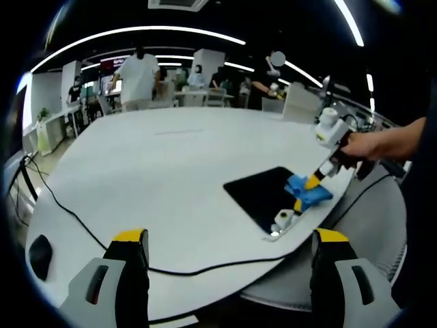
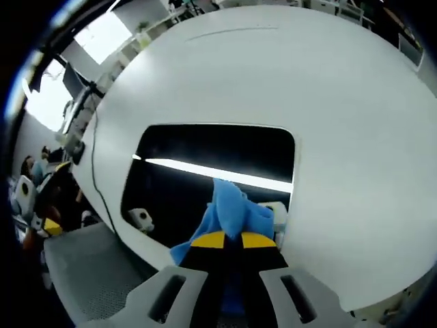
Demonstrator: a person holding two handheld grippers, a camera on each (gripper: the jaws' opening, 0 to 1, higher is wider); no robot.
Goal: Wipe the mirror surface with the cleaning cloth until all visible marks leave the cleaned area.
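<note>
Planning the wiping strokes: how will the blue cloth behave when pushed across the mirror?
The cloth is bunched in soft folds in the right gripper, so it is probably floppy and light. Pushed, it will likely crumple rather than slide flat. The mirror looks glossy, so it may glide easily.

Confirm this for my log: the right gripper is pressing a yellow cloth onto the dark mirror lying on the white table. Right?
Not quite: the cloth is blue, not yellow, as the right gripper view shows. The rest holds: the right gripper is shut on it, over the dark mirror on the white table.
</note>
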